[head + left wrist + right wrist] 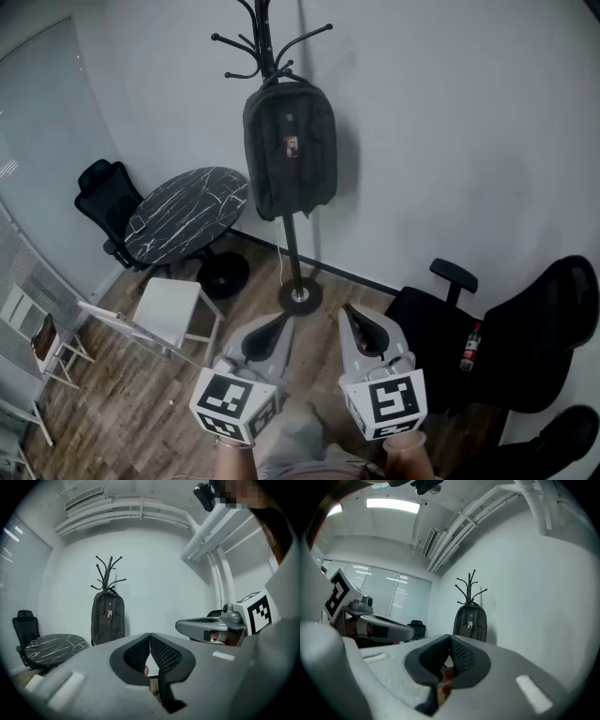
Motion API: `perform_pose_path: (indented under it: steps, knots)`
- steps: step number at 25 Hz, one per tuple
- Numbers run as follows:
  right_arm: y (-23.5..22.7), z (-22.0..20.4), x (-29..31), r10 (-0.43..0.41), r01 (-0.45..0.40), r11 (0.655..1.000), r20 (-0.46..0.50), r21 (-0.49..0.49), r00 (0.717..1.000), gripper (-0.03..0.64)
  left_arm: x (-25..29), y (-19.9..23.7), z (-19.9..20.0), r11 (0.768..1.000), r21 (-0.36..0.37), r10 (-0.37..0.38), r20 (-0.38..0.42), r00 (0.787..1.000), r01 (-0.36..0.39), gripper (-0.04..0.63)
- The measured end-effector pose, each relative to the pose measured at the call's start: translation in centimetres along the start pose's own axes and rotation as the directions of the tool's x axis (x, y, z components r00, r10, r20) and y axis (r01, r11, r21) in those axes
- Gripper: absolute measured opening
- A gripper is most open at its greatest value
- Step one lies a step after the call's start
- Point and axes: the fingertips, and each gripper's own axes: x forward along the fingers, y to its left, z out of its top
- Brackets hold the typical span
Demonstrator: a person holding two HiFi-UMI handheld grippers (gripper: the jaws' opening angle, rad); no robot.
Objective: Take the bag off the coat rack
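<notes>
A dark grey backpack (290, 150) hangs by its top loop from the black coat rack (265, 42) against the white wall; the rack's pole runs down to a round base (300, 297). The backpack (108, 619) also shows far ahead in the left gripper view, and the backpack (470, 624) in the right gripper view. My left gripper (279, 322) and right gripper (349, 312) are held side by side low in the head view, well short of the rack. Both are shut with their jaws together and nothing between them.
A round black marble-pattern table (186, 213) with a phone on it stands left of the rack, a black office chair (106, 199) behind it. A small white side table (172, 308) sits nearer. Another black chair (511, 339) with a bottle (470, 348) is at right.
</notes>
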Motion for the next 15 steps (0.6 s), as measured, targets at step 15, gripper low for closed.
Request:
perform_pose_path:
  steps: [15]
  knots:
    - [-0.2,0.7,7.0,-0.001,0.002,1.000,0.011,-0.020,1.000,0.003,4.3,6.5,0.8,1.000,0.006,-0.013,0.033,0.999,0.013,0.012]
